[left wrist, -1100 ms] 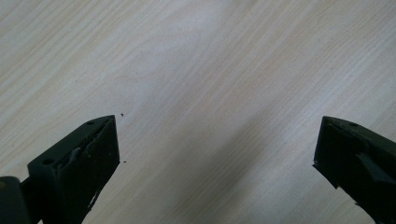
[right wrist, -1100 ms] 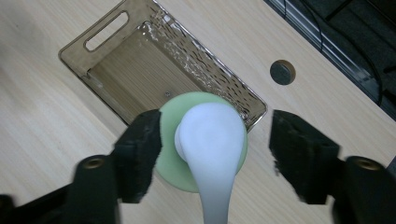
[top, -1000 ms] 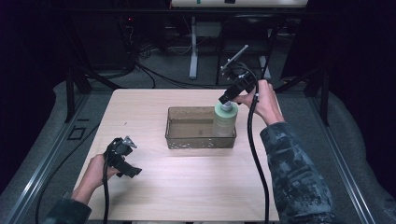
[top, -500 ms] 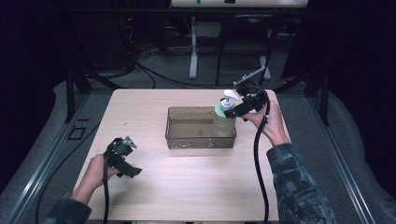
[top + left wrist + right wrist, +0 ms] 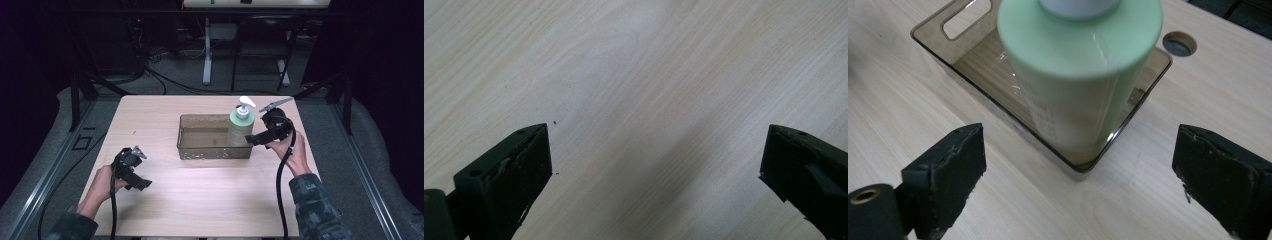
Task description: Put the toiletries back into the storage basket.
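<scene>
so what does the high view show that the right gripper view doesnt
High view alone: the bottle's white pump head, the left gripper resting open near the table's front left, both of the person's hands, the dark floor and cables behind.

Right gripper view alone: the round hole in the table and the bin's handle slot.

Both: the green bottle upright in the clear bin, and the right gripper, its jaws just opened, off the bottle.

1. This looks like a lab or test room, not a home.
2. A plain wooden table [image 5: 150,115] stands alone in a dark room.
3. Black cables [image 5: 165,82] snake over the grey floor [image 5: 350,150] behind it.
4. Metal rails [image 5: 45,175] run along the floor beside the table.
5. The white legs of another desk [image 5: 207,55] stand farther back.
</scene>
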Demonstrator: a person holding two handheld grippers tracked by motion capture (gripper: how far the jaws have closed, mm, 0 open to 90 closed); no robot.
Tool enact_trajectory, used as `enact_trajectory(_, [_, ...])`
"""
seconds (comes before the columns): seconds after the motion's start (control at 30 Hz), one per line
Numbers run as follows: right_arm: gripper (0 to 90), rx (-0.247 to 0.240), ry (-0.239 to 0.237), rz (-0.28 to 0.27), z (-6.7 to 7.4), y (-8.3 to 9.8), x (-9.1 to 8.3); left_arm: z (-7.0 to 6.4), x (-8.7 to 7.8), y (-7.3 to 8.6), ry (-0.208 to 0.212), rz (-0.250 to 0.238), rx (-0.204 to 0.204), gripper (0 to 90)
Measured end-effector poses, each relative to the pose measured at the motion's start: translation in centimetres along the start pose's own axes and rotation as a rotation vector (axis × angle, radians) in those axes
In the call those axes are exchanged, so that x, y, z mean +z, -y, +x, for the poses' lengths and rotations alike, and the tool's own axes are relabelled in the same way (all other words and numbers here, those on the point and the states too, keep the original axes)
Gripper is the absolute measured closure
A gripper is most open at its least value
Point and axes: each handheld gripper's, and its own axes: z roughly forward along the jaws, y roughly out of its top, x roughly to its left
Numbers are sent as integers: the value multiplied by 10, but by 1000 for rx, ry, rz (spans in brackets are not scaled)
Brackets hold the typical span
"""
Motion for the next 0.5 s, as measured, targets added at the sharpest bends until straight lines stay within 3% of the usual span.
enact_trajectory(0.5, [78,58,10,23,-7,51,18,0,0,0,0,0,1,2])
